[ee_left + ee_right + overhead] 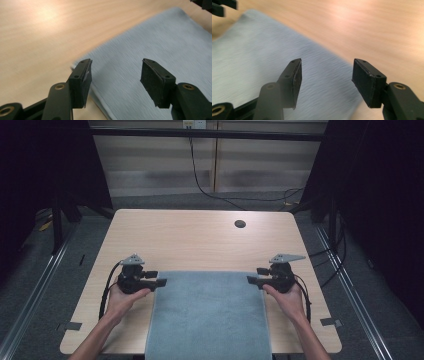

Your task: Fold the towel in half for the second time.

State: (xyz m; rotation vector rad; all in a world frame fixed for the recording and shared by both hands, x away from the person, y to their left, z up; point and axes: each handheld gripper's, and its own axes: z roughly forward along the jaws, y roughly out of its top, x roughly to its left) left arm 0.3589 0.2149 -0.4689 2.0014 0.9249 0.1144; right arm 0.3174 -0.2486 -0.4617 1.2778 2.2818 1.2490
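**Mia:** What is the biggest thing here?

**Ben:** The pale wooden table with rounded corners [200, 237]. It has a small dark round hole [240, 224] near its far edge.

**Mia:** And on it?

**Ben:** A grey-blue soft towel, shaped like a long rectangle [210, 315]. It lies flat on the near half of the table. Its long side runs from the person toward the far edge, and its near end hangs over the table's front edge.

**Mia:** Where are the hands?

**Ben:** One at each far corner of the towel. The left black gripper [159, 279] is at the far left corner. The right black gripper [252, 276] is at the far right corner. Both point inward, toward each other.

**Mia:** Are they pinching the towel?

**Ben:** No. In the left gripper view the jaws are spread wide, and the towel's corner [82, 62] lies under and between them, not touched. In the right gripper view the jaws are spread wide too, over the towel's side edge [332, 62]. Nothing is in either one.

**Mia:** Which hand is closer?

**Ben:** They look about the same, each right by its own corner. I think each must go down and a bit inward to catch its corner.
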